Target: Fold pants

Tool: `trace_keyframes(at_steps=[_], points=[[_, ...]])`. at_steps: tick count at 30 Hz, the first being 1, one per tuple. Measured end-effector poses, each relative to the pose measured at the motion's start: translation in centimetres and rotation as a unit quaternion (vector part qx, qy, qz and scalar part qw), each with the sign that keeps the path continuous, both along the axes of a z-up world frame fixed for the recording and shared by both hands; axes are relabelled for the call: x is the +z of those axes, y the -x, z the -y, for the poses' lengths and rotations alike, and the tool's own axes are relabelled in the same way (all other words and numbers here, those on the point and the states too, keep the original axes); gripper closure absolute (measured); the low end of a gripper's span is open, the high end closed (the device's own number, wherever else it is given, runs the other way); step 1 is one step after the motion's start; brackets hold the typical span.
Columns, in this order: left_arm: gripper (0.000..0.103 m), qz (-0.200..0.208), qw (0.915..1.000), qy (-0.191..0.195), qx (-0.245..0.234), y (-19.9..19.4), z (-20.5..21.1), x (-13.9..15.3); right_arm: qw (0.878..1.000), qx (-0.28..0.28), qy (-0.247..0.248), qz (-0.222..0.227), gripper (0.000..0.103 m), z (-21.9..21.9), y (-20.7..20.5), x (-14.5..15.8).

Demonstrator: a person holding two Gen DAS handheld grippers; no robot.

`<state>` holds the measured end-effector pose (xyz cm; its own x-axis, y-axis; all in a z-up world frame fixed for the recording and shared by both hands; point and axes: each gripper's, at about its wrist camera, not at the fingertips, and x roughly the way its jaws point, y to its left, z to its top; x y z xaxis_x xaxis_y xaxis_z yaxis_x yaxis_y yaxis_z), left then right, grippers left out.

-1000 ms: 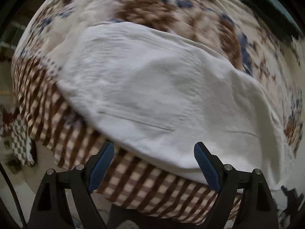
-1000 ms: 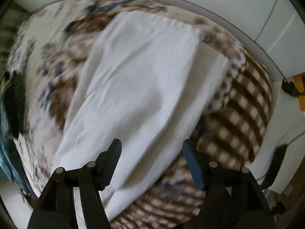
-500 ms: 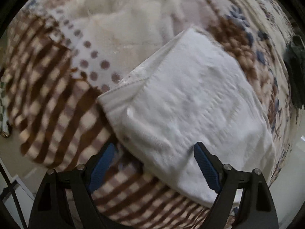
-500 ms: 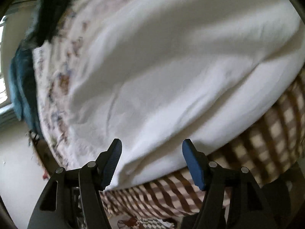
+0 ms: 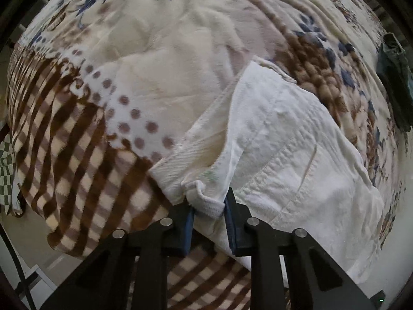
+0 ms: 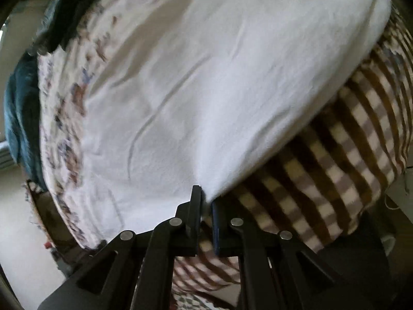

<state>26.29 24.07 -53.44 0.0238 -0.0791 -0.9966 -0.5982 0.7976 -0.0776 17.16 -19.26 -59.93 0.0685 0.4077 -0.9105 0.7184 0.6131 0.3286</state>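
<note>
So there's one pair of white cotton pants (image 5: 284, 139) lying on a fleece blanket (image 5: 77, 139) with a brown-and-cream check border and a blue-and-brown floral middle, and both grabbers already have hold of it. The left gripper (image 5: 208, 208) has its two blue-padded fingers squeezed onto the rolled waistband corner at the pants' near edge, right where the cloth meets the check border. The right gripper (image 6: 206, 204) has its fingers nearly together, pinching a corner of the pants (image 6: 206, 90) at the near edge, again just above the check strip of the blanket (image 6: 335, 149); it looks like the leg end, but the shot is a bit blurry so that's a guess. Looks like the grab step is basically done and the actual fold is what's coming: both corners probably need to lift together and travel across the pants to the far edge, kept level so the cloth doesn't sag or twist, and without dragging the blanket up with it. Count-wise: one pair of pants, one blanket, two grippers, and a dark green bundle of cloth (image 5: 395, 77) past the pants' far side near the blanket edge. The right view also shows dark teal fabric (image 6: 20, 108) beyond the pants; whether it's the same bundle, can't tell.
</note>
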Motion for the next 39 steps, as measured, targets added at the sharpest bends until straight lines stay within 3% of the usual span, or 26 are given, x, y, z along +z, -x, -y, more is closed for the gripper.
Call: trace_keyframes(at_steps=[2,5,7,9,11,12,14,17,20,23,26,27,29,30,35,39], points=[[0.083,0.002,1.0000,-0.001,-0.003,0.5,-0.6,-0.6,1.000,0.016,-0.003,-0.014,0.094,-0.1,0.2,-1.3],[0.077,0.002,0.9996,0.024,0.014,0.7,-2.0,-0.8,0.998,0.049,-0.014,-0.027,0.081,-0.1,-0.6,-2.8],[0.074,0.008,0.9992,0.030,0.026,1.2,-3.0,0.2,0.998,0.031,-0.052,-0.018,0.063,0.9,-0.3,-2.5],[0.072,0.023,0.9991,0.025,0.025,1.9,-2.4,2.2,0.998,0.008,-0.057,-0.007,0.048,2.6,0.8,-1.0],[0.067,0.037,0.9992,0.011,0.004,2.4,-0.6,4.5,0.999,-0.019,-0.048,0.006,0.047,4.9,2.1,0.8],[0.056,0.042,0.9990,0.012,-0.010,2.5,0.9,5.4,0.998,-0.038,-0.039,0.011,0.047,6.6,2.8,1.8],[0.046,0.047,0.9981,0.010,-0.038,1.8,4.2,6.3,0.997,-0.073,-0.018,0.021,0.047,10.0,3.8,3.2],[0.046,0.045,0.9948,0.006,-0.091,0.0,9.8,5.9,0.991,-0.125,0.037,0.038,0.047,16.6,4.4,4.5],[0.046,0.033,0.9928,0.012,-0.115,-1.8,14.9,4.1,0.978,-0.177,0.103,0.049,0.047,24.1,4.7,4.8],[0.046,0.018,0.9914,-0.008,-0.129,-2.9,19.5,2.3,0.962,-0.227,0.146,0.052,0.047,32.6,4.9,3.5],[0.046,-0.002,0.9905,-0.031,-0.134,-3.5,22.0,0.2,0.955,-0.252,0.151,0.041,0.047,38.2,4.8,1.3],[0.046,-0.005,0.9908,-0.031,-0.132,-3.5,22.4,-0.3,0.957,-0.252,0.140,0.042,0.048,40.0,4.3,-0.2],[0.046,-0.017,0.9908,-0.040,-0.128,-3.4,23.2,-0.9,0.958,-0.251,0.133,0.024,0.072,40.7,3.2,-1.9],[0.046,-0.017,0.9911,-0.041,-0.126,-3.3,23.4,-1.0,0.958,-0.254,0.131,0.031,0.100,41.3,3.3,-2.2],[0.046,-0.021,0.9908,-0.061,-0.119,-2.8,24.2,0.1,0.959,-0.223,0.162,0.072,0.100,41.1,3.9,1.4],[0.046,-0.026,0.9904,-0.065,-0.119,-2.3,24.8,0.5,0.956,-0.243,0.149,0.075,0.100,42.0,6.1,3.0]])
